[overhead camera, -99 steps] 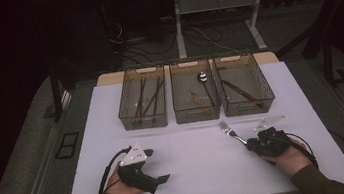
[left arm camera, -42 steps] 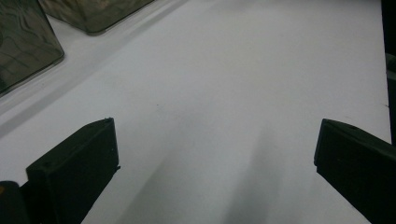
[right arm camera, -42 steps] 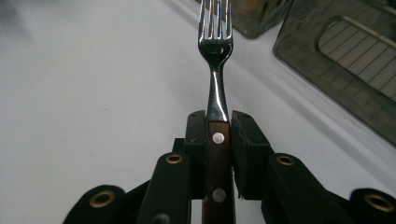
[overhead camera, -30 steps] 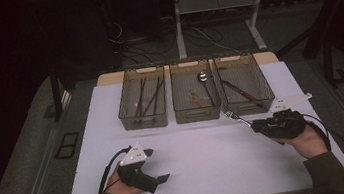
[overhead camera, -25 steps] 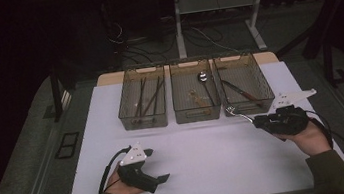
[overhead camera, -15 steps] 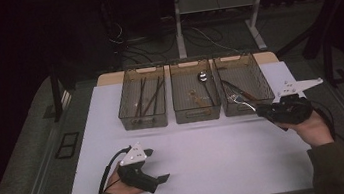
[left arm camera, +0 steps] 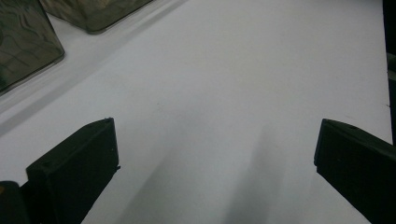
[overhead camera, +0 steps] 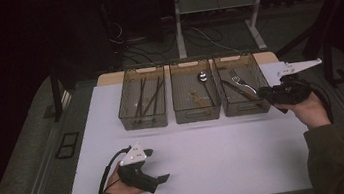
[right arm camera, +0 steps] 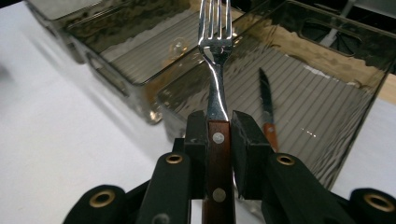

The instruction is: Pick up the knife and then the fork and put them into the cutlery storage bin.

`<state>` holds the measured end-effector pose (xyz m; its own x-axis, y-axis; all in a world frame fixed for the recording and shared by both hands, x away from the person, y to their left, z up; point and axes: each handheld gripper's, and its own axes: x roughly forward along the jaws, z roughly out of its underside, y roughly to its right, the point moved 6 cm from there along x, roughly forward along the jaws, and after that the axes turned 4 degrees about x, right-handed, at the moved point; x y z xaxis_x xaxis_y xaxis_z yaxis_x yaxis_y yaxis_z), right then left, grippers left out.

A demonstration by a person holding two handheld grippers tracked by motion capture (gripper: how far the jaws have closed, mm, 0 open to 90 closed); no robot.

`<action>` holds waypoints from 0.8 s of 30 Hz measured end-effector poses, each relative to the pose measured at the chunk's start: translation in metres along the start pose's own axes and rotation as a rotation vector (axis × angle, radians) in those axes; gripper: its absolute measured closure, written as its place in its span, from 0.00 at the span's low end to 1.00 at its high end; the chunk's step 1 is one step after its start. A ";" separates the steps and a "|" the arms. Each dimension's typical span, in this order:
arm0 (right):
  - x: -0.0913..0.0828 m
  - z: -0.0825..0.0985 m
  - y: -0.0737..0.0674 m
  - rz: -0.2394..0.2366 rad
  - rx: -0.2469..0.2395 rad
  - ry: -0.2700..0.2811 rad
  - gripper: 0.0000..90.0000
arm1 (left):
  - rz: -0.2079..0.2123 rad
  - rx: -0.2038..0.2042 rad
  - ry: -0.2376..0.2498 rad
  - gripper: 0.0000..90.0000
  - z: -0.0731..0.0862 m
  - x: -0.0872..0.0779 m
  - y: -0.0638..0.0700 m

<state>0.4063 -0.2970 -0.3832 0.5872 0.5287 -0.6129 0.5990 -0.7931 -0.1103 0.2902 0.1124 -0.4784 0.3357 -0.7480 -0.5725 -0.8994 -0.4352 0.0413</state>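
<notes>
My right gripper (overhead camera: 264,93) (right arm camera: 218,126) is shut on the wooden handle of a fork (right arm camera: 215,60) (overhead camera: 242,82). It holds the fork raised over the right-hand smoked plastic bin (overhead camera: 257,71) (right arm camera: 327,74), tines pointing away. A knife with a wooden handle (right arm camera: 266,107) (overhead camera: 234,88) lies on that bin's floor. My left gripper (overhead camera: 163,179) (left arm camera: 215,163) rests low on the white table at the front left. Its jaws stand wide open with nothing between them.
Three smoked bins stand in a row at the table's far edge. The left bin (overhead camera: 132,97) holds several chopsticks, the middle bin (overhead camera: 179,93) a spoon (overhead camera: 204,80). The white tabletop (overhead camera: 217,151) spreads in front of them. Dark floor and table legs lie beyond.
My right gripper has carried the fork up and away from the table's front right to above the right-hand bin. The left gripper has stayed where it was.
</notes>
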 end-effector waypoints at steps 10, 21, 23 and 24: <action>0.017 -0.022 0.028 0.047 0.044 -0.005 0.86 | 0.001 -0.011 0.009 0.00 -0.001 0.001 0.001; 0.050 -0.035 0.051 0.060 0.085 -0.002 0.86 | 0.004 -0.012 0.014 0.00 -0.001 0.000 0.001; 0.058 -0.033 0.053 0.068 0.096 -0.013 0.86 | 0.006 -0.013 0.015 0.00 -0.001 0.000 0.000; 0.061 -0.032 0.053 0.066 0.101 -0.023 0.86 | 0.006 -0.014 0.016 0.00 -0.001 0.000 0.000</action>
<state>0.4916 -0.2971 -0.4018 0.6105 0.4682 -0.6388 0.5005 -0.8531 -0.1470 0.2903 0.1115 -0.4781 0.3349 -0.7585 -0.5590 -0.8974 -0.4376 0.0562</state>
